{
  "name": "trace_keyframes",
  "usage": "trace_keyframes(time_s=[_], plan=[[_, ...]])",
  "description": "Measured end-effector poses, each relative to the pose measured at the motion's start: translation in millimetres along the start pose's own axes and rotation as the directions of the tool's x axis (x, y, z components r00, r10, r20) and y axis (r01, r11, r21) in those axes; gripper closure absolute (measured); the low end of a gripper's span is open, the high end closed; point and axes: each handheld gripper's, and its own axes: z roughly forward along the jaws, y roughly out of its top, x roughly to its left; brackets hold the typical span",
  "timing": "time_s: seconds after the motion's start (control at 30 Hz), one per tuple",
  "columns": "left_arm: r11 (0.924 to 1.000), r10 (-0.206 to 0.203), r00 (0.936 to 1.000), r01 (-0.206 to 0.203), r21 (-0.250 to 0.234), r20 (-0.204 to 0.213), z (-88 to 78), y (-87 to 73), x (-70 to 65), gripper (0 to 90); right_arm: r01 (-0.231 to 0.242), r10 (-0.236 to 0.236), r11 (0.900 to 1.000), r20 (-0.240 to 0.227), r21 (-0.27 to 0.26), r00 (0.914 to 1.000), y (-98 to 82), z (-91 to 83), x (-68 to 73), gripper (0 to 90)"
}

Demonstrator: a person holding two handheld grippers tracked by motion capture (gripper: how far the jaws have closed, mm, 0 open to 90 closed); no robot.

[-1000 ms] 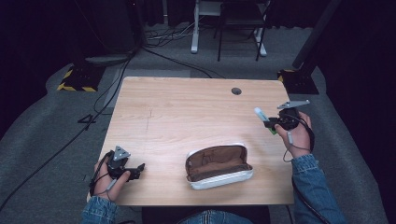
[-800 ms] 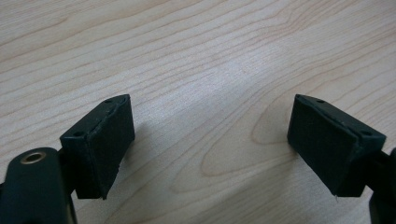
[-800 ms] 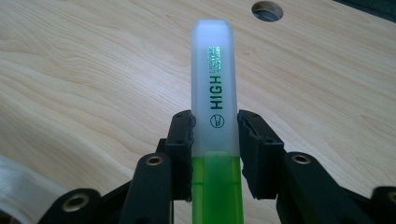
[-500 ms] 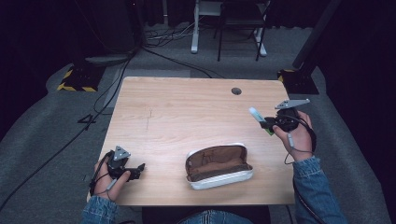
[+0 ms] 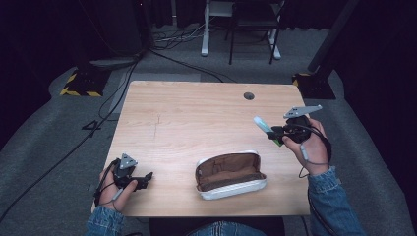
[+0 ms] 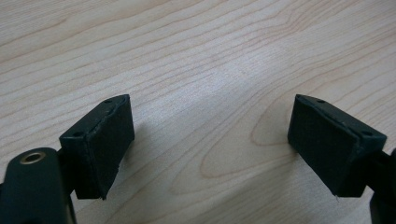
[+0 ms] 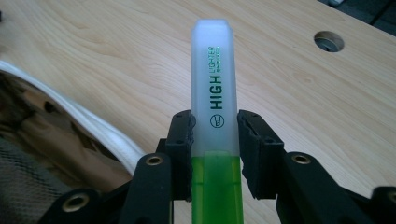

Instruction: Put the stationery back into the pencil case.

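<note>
While resting low at the lower left of the high view, left gripper (image 5: 145, 178) sits on the table (image 5: 196, 113) near the front edge, held in the left hand (image 5: 117, 189). Jaws wide apart in the left gripper view, nothing between the pads (image 6: 100, 144), just bare wood grain beneath. Lower centre of the high view: open case (image 5: 230, 174), white rim, brown lining, lying on the wood near the front edge, well apart from both grippers. Upper centre right: small round hole (image 5: 249, 96) in the tabletop. Right of the frame: right gripper (image 5: 273, 133), gripped by the right hand (image 5: 307, 142), raised above the table and clamped on a highlighter (image 5: 263, 126). Cap end pointing up-left in the frame, away from the hand. Seen in the right gripper view: highlighter (image 7: 215, 107) upright in the middle, frosted cap above the pads, green body below, both pads (image 7: 182, 140) pressed to its sides; case (image 7: 60, 140) at lower left, hole (image 7: 328, 41) at upper right.
</note>
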Motion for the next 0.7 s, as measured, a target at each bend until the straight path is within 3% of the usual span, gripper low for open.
trace_keyframes(time_s=[0.1,0.33,0.7], plan=[[1.0000,0.001,1.0000,-0.001,0.002,0.000,-0.1,0.1,0.1,14.8,0.016,-0.016,1.000,-0.039,0.004,0.9991,3.0,-1.8,8.9,66.9],[1.0000,0.001,1.0000,-0.001,0.002,0.000,-0.1,0.1,0.0,14.8,0.061,-0.060,0.998,-0.078,0.012,0.9951,8.3,-4.9,25.7,66.8],[1.0000,0.002,1.0000,-0.002,0.006,0.001,-0.2,0.4,0.1,14.8,0.143,-0.136,0.989,-0.146,0.039,0.9798,15.1,-3.8,54.8,66.8]])
